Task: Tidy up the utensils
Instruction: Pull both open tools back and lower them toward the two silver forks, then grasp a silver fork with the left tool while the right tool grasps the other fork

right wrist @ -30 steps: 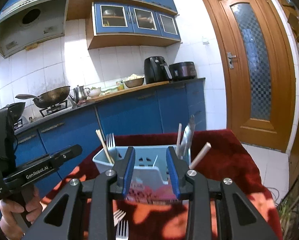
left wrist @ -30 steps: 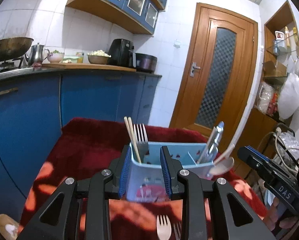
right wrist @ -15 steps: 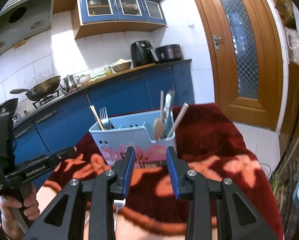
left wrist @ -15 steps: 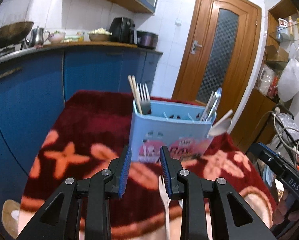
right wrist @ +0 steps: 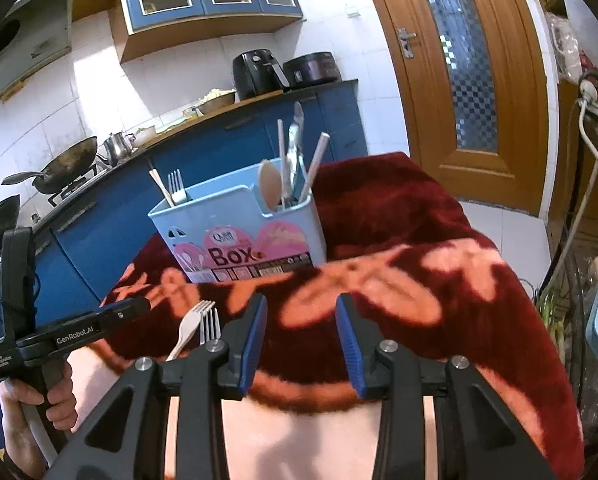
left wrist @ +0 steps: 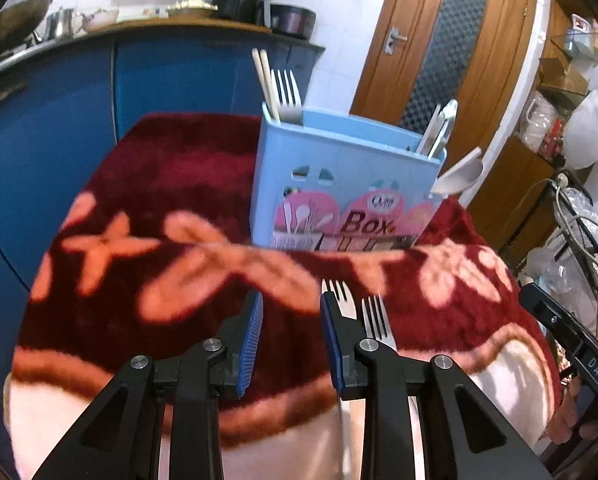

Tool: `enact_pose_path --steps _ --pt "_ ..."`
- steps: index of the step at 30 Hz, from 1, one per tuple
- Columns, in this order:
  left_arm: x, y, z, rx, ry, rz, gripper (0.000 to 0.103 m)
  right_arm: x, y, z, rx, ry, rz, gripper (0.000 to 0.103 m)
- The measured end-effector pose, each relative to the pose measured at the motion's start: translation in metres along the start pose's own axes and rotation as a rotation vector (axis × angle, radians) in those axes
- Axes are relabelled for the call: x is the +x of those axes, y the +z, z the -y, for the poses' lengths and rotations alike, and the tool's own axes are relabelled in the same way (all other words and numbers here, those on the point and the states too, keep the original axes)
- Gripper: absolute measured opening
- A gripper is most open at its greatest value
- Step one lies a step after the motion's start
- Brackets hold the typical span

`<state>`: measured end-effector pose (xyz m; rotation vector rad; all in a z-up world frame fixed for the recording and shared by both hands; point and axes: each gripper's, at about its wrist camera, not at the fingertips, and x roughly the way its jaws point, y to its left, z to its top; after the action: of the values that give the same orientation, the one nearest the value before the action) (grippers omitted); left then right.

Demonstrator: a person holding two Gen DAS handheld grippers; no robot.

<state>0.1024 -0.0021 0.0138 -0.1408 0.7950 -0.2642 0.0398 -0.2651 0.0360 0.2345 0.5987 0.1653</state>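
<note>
Currently on my two feeds, itemised. Left gripper (left wrist: 291, 312): lower centre of the left wrist view, blue pads apart, nothing between them, over the blanket. Right gripper (right wrist: 301, 320): lower centre of the right wrist view, blue pads likewise apart and empty.

Utensil box (left wrist: 343, 184): light blue plastic, upright on the red blanket (left wrist: 147, 184), centre of the left view, pink label reading "Box" facing me. I also see it at centre left of the right view (right wrist: 239, 236). Its left end holds a pair of chopsticks (left wrist: 265, 80) and an upright fork (left wrist: 287, 88), tines up. Its right end holds a wooden spoon (right wrist: 269, 190) and several metal and pale handles; I cannot tell those pieces apart.

Loose items on the blanket, in front of the box: a pale fork (left wrist: 341, 298) and a metal fork (left wrist: 376, 318), side by side, tines toward the box, just right of my left gripper's right finger, which partly hides them. In the right view they sit at lower left, pale fork (right wrist: 189, 326) beside metal fork (right wrist: 209, 324).

Background: blue cabinets (left wrist: 59, 92), upper left; wooden door (right wrist: 463, 60), upper right.
</note>
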Motion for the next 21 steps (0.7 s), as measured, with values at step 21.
enact_pose_path --steps 21 --pt "0.036 -0.014 0.015 0.052 -0.102 -0.185 0.030 0.007 -0.010 0.016 0.043 0.003 -0.036 0.039"
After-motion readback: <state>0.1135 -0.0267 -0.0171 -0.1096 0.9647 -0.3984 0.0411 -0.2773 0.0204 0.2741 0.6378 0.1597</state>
